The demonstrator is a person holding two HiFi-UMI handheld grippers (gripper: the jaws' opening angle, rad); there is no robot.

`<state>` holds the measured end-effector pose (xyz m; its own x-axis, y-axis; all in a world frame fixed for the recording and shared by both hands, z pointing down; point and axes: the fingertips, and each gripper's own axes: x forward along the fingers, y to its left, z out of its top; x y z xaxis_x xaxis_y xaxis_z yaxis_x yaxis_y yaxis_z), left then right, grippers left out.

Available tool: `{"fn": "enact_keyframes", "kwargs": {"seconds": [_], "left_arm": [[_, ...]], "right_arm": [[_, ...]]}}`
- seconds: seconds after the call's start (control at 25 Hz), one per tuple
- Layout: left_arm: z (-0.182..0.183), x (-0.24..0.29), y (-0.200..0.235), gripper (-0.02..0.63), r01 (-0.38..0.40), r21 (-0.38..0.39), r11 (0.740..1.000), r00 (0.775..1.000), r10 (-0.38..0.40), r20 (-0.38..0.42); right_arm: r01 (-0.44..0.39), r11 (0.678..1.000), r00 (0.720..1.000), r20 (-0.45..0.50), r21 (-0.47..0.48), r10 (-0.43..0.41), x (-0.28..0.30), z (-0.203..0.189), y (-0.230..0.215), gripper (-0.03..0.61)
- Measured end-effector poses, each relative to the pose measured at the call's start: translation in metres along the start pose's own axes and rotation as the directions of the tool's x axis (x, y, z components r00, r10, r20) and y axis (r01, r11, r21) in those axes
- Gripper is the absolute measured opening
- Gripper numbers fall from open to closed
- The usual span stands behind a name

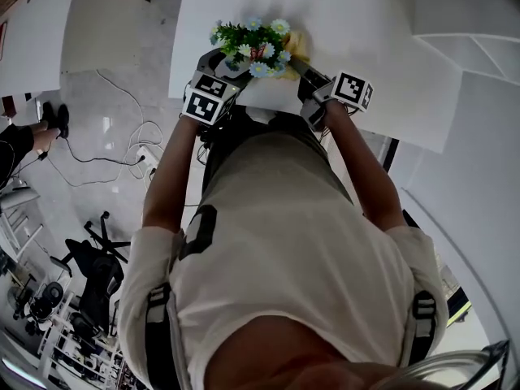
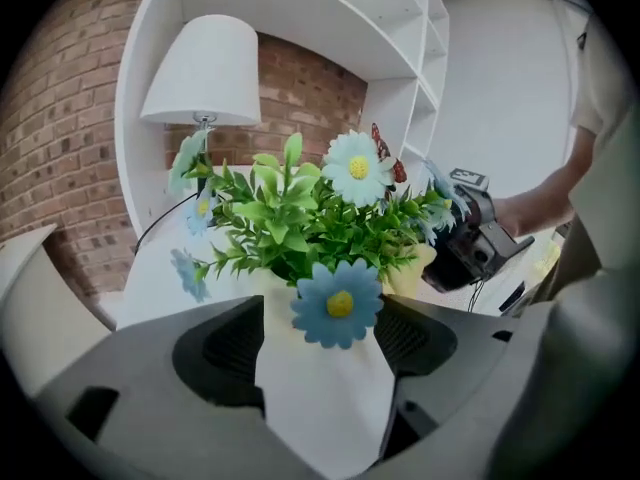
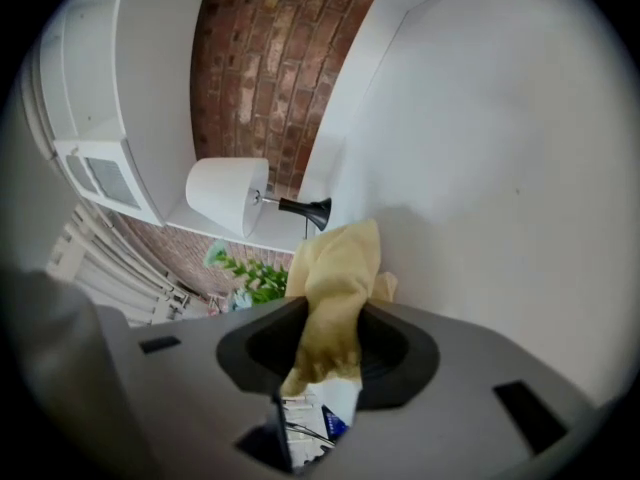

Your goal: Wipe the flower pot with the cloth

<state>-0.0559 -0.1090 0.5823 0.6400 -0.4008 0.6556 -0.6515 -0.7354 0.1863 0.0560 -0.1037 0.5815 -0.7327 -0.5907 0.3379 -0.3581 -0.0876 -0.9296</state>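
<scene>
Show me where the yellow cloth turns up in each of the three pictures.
Head view: yellow cloth at top centre, just right of the flowers.
Left gripper view: middle right, a pale yellow patch under the leaves.
Right gripper view: centre, pinched between the right gripper's jaws.
Shared landmark: the flowers, in all three views.

shirt (image 1: pixel 292 234): pale, short-sleeved | straps (image 1: pixel 158 331): dark, buckled | left hand-held gripper (image 1: pixel 230 65), right hand-held gripper (image 1: pixel 305 75): grey, black-and-white marker cubes (image 1: pixel 353 89)
</scene>
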Motion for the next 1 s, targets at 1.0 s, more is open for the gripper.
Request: {"fn": "enact_keyframes", "kwargs": {"seconds": [1.0], "left_arm": [[-0.004, 0.008, 0.002, 0.331, -0.130, 0.009, 0.991, 0.991, 0.130, 0.018]], "right_arm": [[-0.005, 0.997, 0.999, -0.037, -0.077, 0.002, 0.009, 0.004, 0.002, 0.123]]}}
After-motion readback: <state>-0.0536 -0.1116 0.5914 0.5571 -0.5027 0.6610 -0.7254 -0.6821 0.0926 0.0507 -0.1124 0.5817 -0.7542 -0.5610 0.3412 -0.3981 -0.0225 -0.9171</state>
